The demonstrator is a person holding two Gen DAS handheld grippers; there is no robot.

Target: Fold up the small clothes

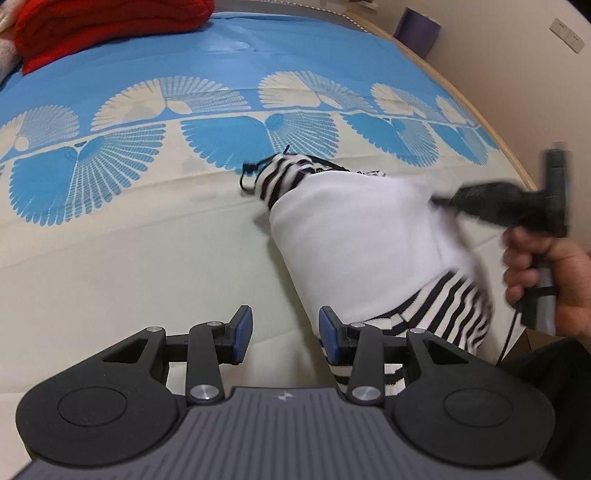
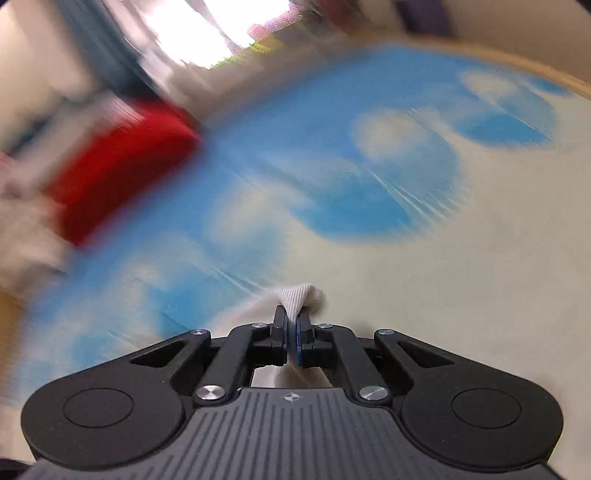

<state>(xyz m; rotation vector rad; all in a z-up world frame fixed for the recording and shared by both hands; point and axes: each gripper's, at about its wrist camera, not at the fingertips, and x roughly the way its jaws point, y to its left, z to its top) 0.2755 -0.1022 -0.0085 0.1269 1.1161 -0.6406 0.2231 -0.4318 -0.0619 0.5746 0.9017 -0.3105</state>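
Note:
A small black-and-white striped garment (image 1: 354,240) lies on the bed, its white inner side showing across the middle and a black drawstring at its far end. My left gripper (image 1: 286,332) is open and empty just above its near edge; the right pad (image 1: 328,332) is beside the striped hem. My right gripper (image 1: 443,201) is blurred and holds the garment's right edge, lifted. In the right wrist view my right gripper (image 2: 293,332) is shut on a fold of white ribbed cloth (image 2: 299,295).
The bed has a blue and cream fan-patterned sheet (image 1: 184,155). A red folded blanket (image 1: 103,26) lies at the far left, also shown blurred in the right wrist view (image 2: 122,166). A wooden bed edge (image 1: 476,107) runs along the right, by the wall.

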